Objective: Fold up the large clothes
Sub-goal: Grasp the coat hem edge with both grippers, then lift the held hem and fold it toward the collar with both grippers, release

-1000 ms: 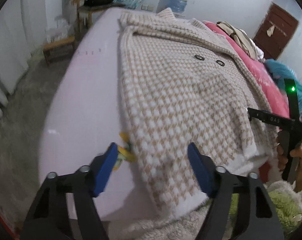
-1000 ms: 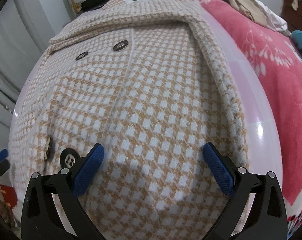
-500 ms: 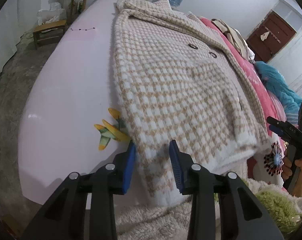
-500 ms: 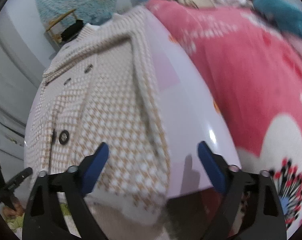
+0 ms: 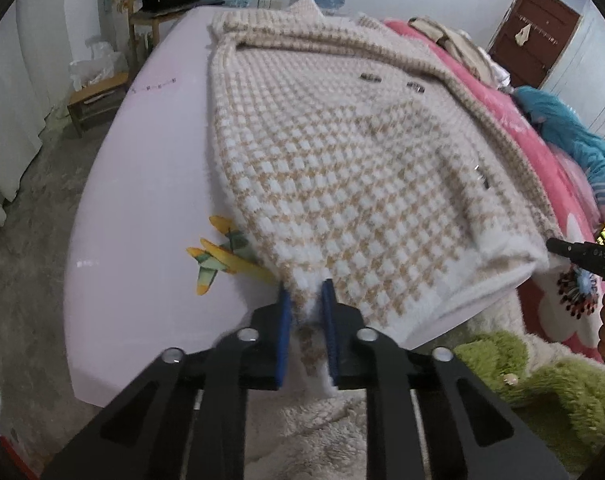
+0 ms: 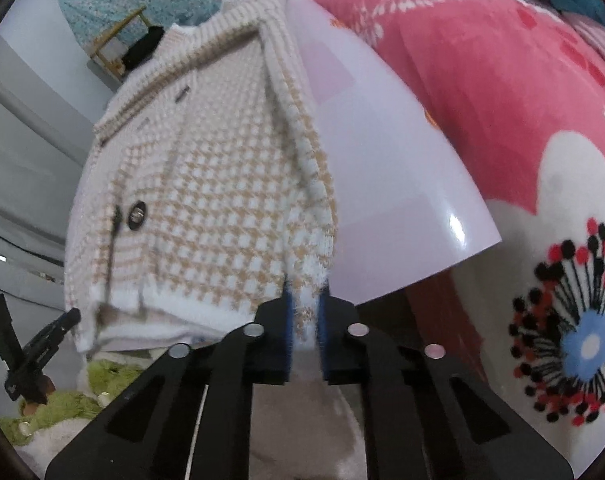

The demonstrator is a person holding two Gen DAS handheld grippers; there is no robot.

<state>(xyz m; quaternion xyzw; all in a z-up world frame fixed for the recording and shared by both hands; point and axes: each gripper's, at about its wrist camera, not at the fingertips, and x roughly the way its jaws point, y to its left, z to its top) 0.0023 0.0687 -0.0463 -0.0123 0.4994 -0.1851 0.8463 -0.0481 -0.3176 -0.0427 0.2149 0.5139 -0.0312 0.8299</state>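
A beige-and-white checked knit cardigan with dark buttons lies flat on a pale pink table, its hem hanging over the near edge. My left gripper is shut on the hem's left corner. In the right wrist view the cardigan fills the left half, and my right gripper is shut on the hem's right corner at the table's near edge. The right gripper also shows at the far right of the left wrist view.
A yellow-green toy plane lies on the table beside the hem. A pink flowered blanket covers the bed on the right. A green fluffy item and white fleece lie below the table. A wooden bench stands far left.
Both grippers have dropped from above the cardigan to the table's near edge and shut on the hem, left corner and right corner.
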